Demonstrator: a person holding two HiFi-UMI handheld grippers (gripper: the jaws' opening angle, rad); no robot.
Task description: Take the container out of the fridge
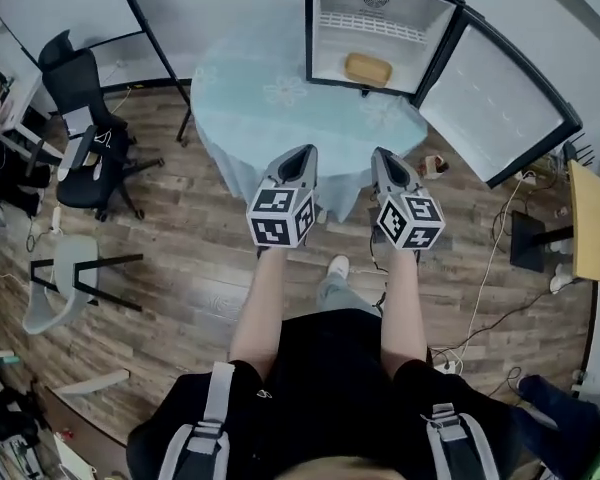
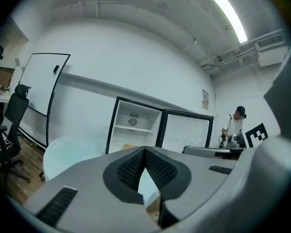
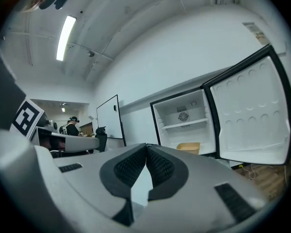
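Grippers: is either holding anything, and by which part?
Nothing is held. The left gripper and right gripper are both shut on nothing; the container sits inside the open fridge, untouched.

This is an office or lab workroom rather than a home. A rolling whiteboard [image 1: 65, 8] stands against bare white walls, and a black office chair [image 1: 85, 138] sits on the wood-look floor [image 1: 200, 278]. A small fridge [image 1: 380, 8] stands open at a round cloth-covered worktop [image 1: 250, 88]. A tube light [image 2: 227, 12] and a wall air conditioner [image 2: 271, 50] are mounted overhead.

Left tongs [image 1: 301, 153], right tongs [image 1: 383, 154], both closed
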